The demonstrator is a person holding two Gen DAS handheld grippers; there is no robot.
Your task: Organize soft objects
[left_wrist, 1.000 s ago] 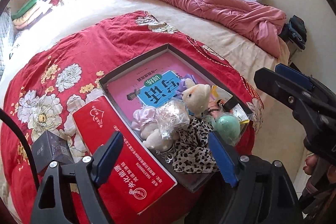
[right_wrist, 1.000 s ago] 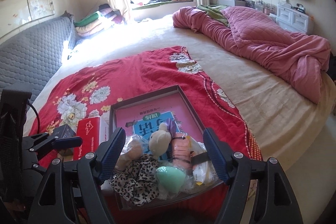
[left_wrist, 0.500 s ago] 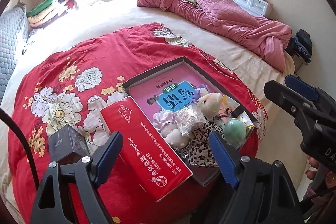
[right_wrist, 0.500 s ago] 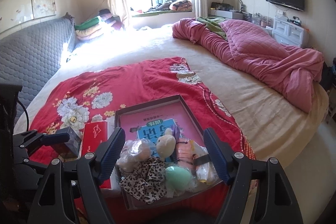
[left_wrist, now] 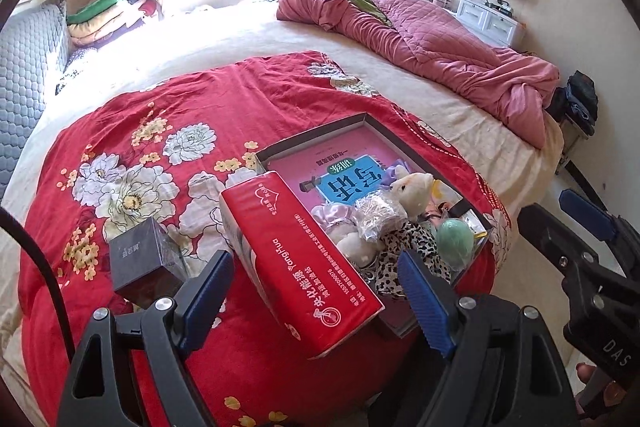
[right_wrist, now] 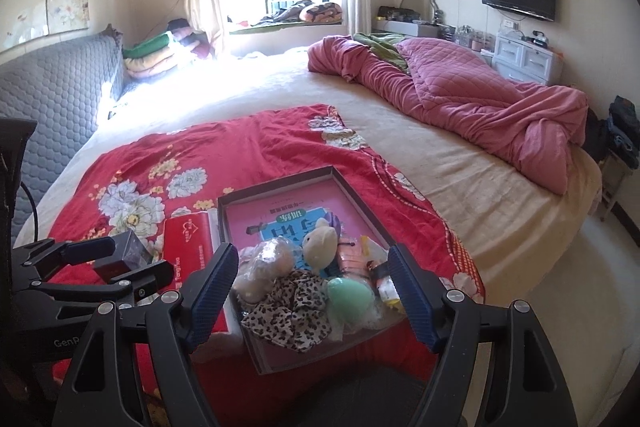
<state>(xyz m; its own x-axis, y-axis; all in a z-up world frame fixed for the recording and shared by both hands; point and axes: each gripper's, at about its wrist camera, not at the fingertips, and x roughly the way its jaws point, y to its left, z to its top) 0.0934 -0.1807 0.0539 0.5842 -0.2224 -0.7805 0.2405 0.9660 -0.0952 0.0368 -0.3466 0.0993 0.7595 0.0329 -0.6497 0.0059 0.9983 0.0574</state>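
A shallow grey tray (left_wrist: pixel 312 139) (right_wrist: pixel 276 187) lies on a red floral blanket (left_wrist: pixel 160 131). It holds a pink book (left_wrist: pixel 352 175), a cream plush toy (left_wrist: pixel 412 187) (right_wrist: pixel 320 239), a leopard scrunchie (left_wrist: pixel 408 247) (right_wrist: pixel 292 307), a mint sponge egg (left_wrist: pixel 456 239) (right_wrist: pixel 350 297), a purple scrunchie (left_wrist: pixel 336 215) and a plastic-wrapped bundle (right_wrist: pixel 268 263). My left gripper (left_wrist: pixel 316 291) hangs open above the near end of a red tissue pack (left_wrist: pixel 296 247). My right gripper (right_wrist: pixel 312 283) is open too, short of the tray's near edge, holding nothing.
A small black box (left_wrist: pixel 144 259) (right_wrist: pixel 128 251) stands left of the tissue pack. A rumpled pink quilt (right_wrist: pixel 480 95) lies at the far right of the bed. A grey padded headboard (right_wrist: pixel 52 99) runs along the left. The bed edge drops to the floor on the right.
Both grippers have drawn back from the tray, so the tray and its soft things look smaller and farther. The black box has come fully into the left wrist view. Jaws stay wide.
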